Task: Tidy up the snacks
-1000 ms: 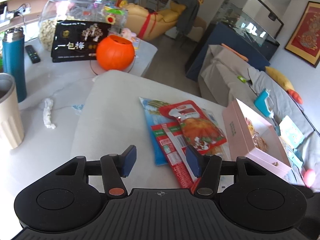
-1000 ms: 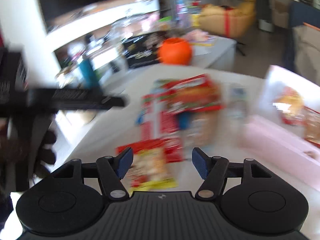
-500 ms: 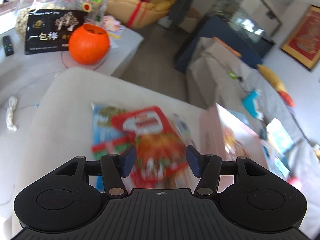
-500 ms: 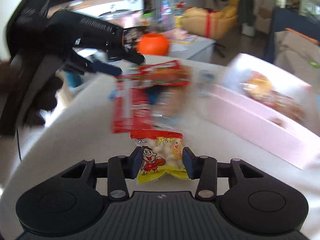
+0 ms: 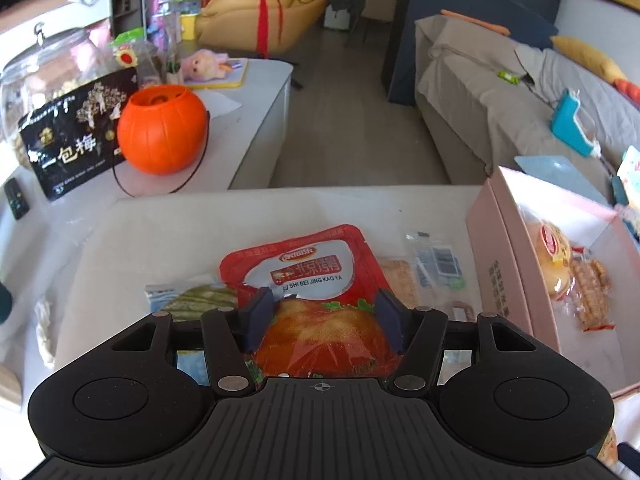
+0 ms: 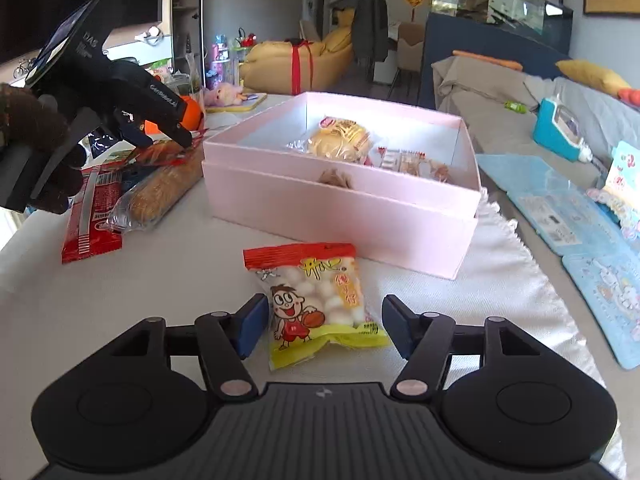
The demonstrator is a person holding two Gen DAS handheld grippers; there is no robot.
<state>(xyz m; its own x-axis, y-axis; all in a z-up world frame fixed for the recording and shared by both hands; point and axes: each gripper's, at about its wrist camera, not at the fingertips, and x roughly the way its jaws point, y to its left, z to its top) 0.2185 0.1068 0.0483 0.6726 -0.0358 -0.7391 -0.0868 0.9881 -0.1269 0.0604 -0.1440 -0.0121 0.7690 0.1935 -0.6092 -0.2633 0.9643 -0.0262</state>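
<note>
My left gripper [image 5: 324, 324] is open, its jaws on either side of a red roast-duck snack pouch [image 5: 308, 280] that lies on a pile of snack packets. It also shows in the right wrist view [image 6: 160, 132] over that pile. My right gripper [image 6: 322, 328] is open around a yellow-and-red bag of white candy balls [image 6: 316, 300] lying on the table. The open pink box [image 6: 344, 196] holds several snacks and stands just beyond the bag; it also shows in the left wrist view [image 5: 516, 276].
A long red packet [image 6: 92, 216] and a wrapped bread stick [image 6: 160, 196] lie left of the box. An orange pumpkin bucket [image 5: 162, 132], a black snack bag [image 5: 76, 136] and a glass jar [image 5: 44, 68] stand on the far table. Blue cartoon packets [image 6: 588, 232] lie at right.
My left gripper has moved right and forward over the red pouch. My right gripper swung right toward the pink box, closed in on the candy bag half a second ago, and now stands wider.
</note>
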